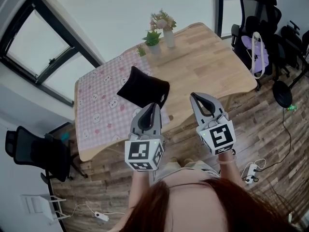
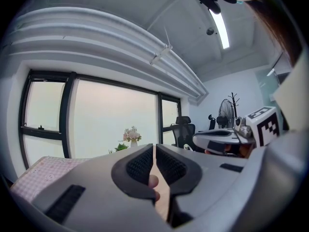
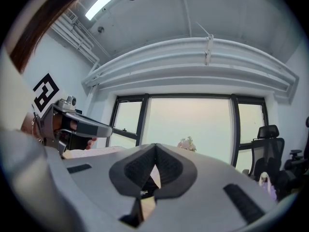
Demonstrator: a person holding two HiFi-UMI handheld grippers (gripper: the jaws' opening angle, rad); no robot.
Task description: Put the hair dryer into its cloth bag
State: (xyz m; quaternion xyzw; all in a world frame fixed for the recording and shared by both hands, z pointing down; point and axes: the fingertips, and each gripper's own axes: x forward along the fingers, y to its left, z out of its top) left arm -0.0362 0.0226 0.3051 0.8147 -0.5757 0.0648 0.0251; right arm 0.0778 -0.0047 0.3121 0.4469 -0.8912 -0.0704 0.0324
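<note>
Head view: the black cloth bag [image 1: 143,87] lies on the left half of the table [image 1: 217,57], just beyond both tools and probably within easy reach. No hair dryer shows.

Left gripper view: the left gripper [image 2: 154,154] has its jaws pressed together, empty.

Right gripper view: the right gripper [image 3: 155,151] is likewise closed on nothing, so it looks idle.

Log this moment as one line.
left gripper shut, empty; right gripper shut, empty; black cloth bag lying on pink patterned tablecloth, light wooden table

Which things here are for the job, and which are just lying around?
For the job: black cloth bag, left gripper, right gripper, both shut. No hair dryer shows.
Just lying about: flower vase, potted plant, pink tablecloth, office chair.
</note>
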